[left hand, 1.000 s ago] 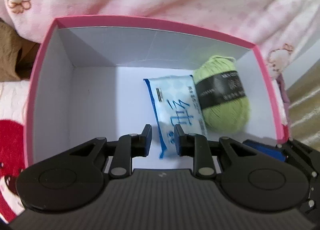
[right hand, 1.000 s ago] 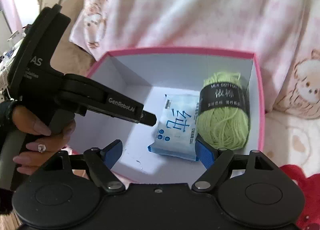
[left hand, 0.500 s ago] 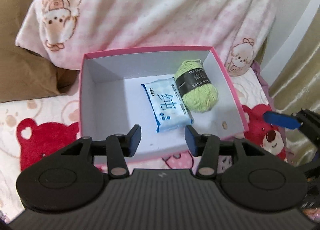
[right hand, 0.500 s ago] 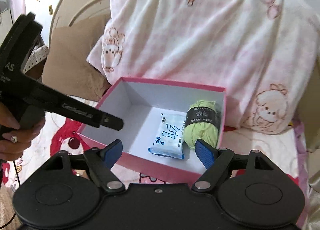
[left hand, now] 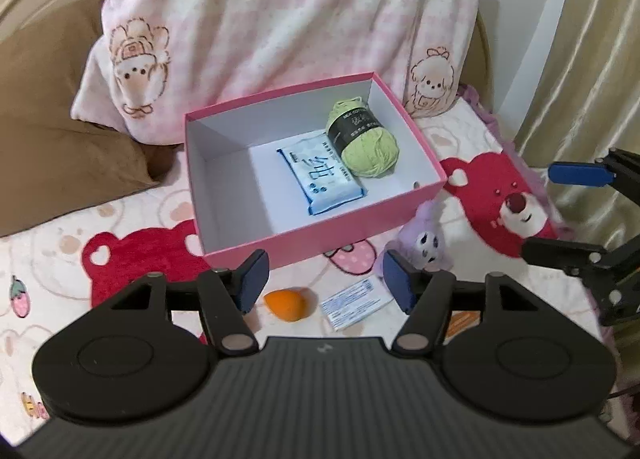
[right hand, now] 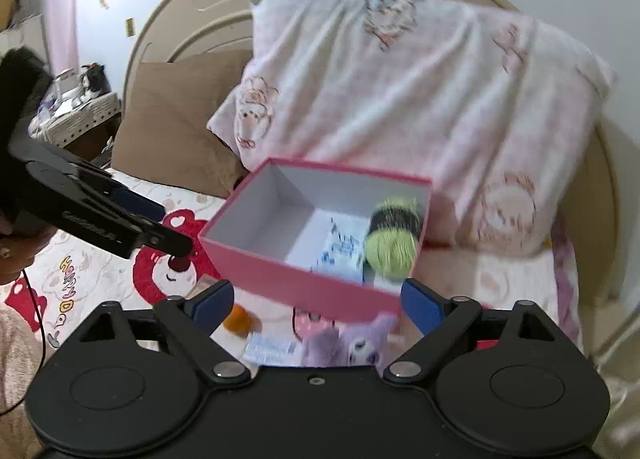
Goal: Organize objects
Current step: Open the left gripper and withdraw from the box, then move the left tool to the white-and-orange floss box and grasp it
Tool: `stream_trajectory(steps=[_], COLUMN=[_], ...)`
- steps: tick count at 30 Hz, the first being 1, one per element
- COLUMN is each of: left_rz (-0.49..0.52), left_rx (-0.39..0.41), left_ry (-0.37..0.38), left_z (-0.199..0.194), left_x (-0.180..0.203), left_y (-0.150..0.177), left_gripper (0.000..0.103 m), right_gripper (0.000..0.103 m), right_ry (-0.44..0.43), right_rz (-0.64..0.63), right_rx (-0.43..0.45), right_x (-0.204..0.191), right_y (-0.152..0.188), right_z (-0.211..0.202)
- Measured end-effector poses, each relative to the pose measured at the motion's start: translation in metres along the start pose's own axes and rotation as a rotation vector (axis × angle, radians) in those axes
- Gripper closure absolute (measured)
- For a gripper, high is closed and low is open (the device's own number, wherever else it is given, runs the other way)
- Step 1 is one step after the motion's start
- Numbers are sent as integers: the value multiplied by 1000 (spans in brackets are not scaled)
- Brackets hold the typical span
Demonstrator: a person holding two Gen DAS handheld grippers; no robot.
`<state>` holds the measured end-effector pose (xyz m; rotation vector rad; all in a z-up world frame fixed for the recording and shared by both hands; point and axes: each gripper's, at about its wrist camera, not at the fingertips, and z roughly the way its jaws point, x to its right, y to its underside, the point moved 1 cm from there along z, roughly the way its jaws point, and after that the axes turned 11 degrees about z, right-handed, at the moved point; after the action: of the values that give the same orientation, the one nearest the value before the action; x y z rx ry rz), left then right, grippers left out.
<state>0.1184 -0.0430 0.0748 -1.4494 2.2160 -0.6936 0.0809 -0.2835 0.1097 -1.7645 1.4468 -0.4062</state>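
A pink box [left hand: 320,243] [right hand: 288,279] stands on the bed. In it lie a blue tissue pack [left hand: 320,175] [right hand: 340,251] and a green yarn ball [left hand: 366,143] [right hand: 392,239]. In front of the box lie an orange sponge [left hand: 286,303] [right hand: 236,319], a small paper packet [left hand: 356,301] [right hand: 268,349] and a purple plush toy [left hand: 424,239] [right hand: 352,343]. My left gripper [left hand: 324,283] is open and empty, above the sponge and packet. My right gripper [right hand: 318,301] is open and empty, above the plush toy.
A pink blanket [left hand: 288,19] is heaped behind the box, with a brown pillow [left hand: 52,131] to its left. The bedsheet [left hand: 140,251] has red bear prints. A curtain [left hand: 592,39] hangs at the right.
Both grippers pulled back and up from the box. The left gripper opened wider. The sponge, packet and plush toy have come into view.
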Motion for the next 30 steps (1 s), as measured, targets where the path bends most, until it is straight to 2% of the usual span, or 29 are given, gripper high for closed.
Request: stream_trajectory(steps=[4, 8, 13, 21, 25, 30], left_rz=[-4, -6, -51, -53, -44, -85], left_rx=[-14, -41, -95, -116, -121, -100], left_ry=[-22, -21, 39, 88, 122, 178], left_z=[2, 14, 37, 70, 89, 119], left_x=[14, 27, 44, 79, 95, 107], left_y=[16, 33, 51, 67, 71, 79], left_gripper=[39, 39, 39, 40, 42, 43], right_gripper=[10, 9, 6, 6, 6, 6], right_ry=[4, -44, -13, -3, -29, -41], right_rz=[-4, -1, 17, 37, 68, 28], right_rx=[-33, -93, -128, -217, -216, -201], right_x=[11, 19, 25, 48, 57, 55], right_y=[24, 48, 74, 118, 134, 149], right_z=[-2, -2, 0, 28, 41, 60])
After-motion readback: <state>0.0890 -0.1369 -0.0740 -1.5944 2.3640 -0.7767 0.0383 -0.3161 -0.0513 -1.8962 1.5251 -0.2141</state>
